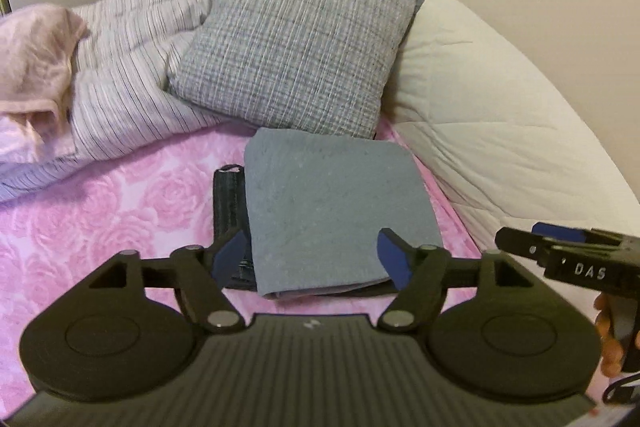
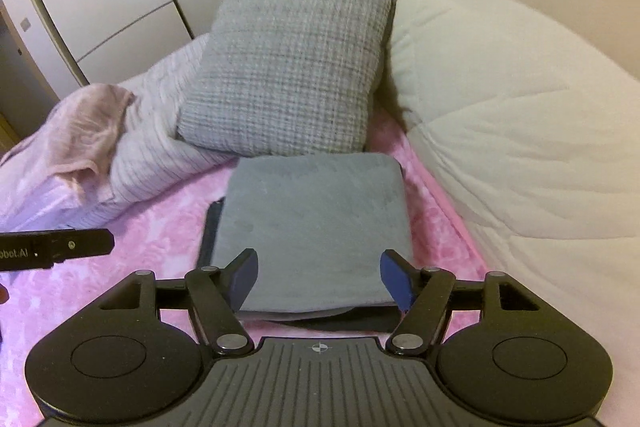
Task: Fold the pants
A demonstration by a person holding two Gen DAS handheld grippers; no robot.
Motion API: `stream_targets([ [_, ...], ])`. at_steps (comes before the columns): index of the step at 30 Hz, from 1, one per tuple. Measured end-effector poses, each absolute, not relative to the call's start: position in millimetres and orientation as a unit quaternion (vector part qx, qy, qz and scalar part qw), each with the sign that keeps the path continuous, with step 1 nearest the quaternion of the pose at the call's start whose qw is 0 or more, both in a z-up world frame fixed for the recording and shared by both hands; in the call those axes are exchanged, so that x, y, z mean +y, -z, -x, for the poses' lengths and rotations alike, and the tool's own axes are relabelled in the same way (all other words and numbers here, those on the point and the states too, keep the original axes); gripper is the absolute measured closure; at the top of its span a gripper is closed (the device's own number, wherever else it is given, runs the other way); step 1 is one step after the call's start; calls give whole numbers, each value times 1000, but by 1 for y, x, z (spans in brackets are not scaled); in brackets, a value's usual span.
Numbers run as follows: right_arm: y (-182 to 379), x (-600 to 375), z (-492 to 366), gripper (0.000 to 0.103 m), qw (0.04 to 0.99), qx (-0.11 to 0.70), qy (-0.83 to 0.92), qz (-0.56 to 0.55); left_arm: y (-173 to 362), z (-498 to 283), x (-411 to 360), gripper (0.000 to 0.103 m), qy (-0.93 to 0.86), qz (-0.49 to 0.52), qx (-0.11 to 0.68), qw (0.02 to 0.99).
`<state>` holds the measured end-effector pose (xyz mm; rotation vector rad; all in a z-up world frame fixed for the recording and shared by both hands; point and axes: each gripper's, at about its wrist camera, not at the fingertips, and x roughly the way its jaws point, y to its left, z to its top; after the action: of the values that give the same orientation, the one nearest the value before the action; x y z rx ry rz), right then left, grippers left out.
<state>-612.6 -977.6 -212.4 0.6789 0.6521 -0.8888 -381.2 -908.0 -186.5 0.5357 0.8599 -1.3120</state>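
Seemingly finished: the grey pants (image 1: 336, 211) lie folded into a neat square on the pink sheet (image 1: 120, 211), at six o'clock from the cushion (image 1: 296, 47). Left gripper (image 1: 312, 253) and right gripper (image 2: 320, 281) hang above, spread and empty.

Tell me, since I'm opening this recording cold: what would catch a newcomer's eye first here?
First, the folded grey pants, a neat square on the pink rose-patterned bedspread, with a dark waistband edge showing at their left. Behind them a grey checked woven cushion leans against the cream quilted duvet. In front, the left gripper and right gripper both stand open above the pants, holding nothing.
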Motion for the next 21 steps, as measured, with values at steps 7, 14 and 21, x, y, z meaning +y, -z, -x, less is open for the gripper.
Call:
stream_targets([
  [7,169,-941,618,37,804,292,413,-313,147,390,-871,19,595,-238,355,680],
  [14,137,-896,615,37,815,287,408,-296,116,391,-827,14,607,-221,329,689],
  [21,119,-839,608,37,823,276,414,-273,97,391,-772,10,619,-211,303,693],
])
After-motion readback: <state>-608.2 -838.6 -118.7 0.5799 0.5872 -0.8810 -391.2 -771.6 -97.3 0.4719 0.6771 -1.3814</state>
